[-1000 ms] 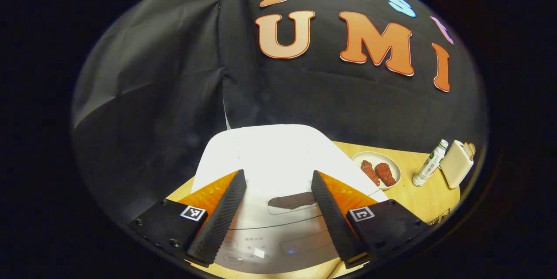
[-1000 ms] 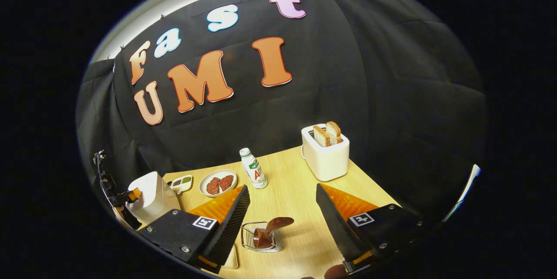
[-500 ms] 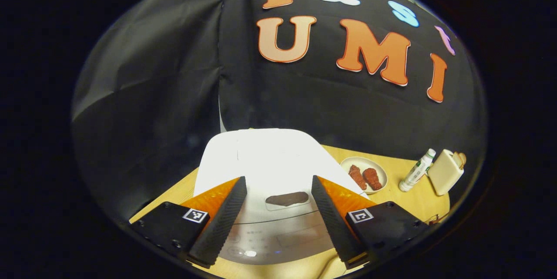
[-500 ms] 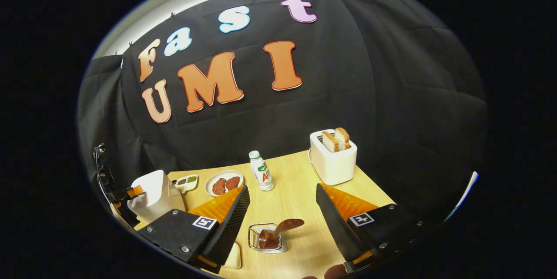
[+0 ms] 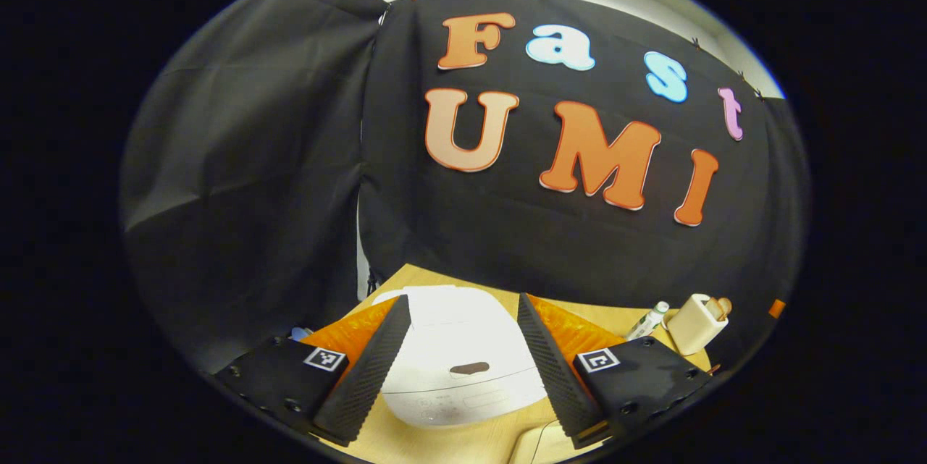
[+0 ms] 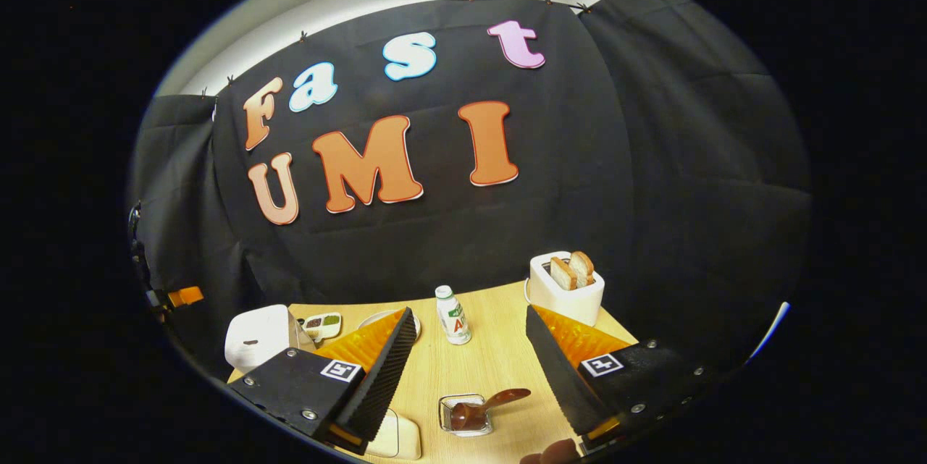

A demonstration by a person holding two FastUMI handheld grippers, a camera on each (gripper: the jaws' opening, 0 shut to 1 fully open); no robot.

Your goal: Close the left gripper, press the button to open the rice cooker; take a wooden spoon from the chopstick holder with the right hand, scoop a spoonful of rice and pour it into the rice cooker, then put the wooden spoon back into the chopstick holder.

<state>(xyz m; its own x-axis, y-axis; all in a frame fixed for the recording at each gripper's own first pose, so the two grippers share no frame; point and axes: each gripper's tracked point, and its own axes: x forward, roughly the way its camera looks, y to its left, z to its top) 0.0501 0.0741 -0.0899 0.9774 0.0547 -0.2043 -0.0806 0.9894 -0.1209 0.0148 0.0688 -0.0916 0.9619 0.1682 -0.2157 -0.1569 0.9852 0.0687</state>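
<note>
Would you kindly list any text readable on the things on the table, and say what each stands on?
Bottle: label print too small and blurred to read.
Rice cooker: front panel markings too faint to read.
Toaster: no text visible.
No text on these things can be quoted.

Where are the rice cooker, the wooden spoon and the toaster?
rice cooker [image 5: 463,348]: left gripper view, on its closed white lid.
wooden spoon [image 6: 501,399]: right gripper view, on the handle leaning out of the wire holder.
toaster [image 6: 563,296]: right gripper view, on its white front wall.

One rice cooker [image 5: 456,366], one toaster [image 6: 566,295], one bottle [image 6: 453,315].
</note>
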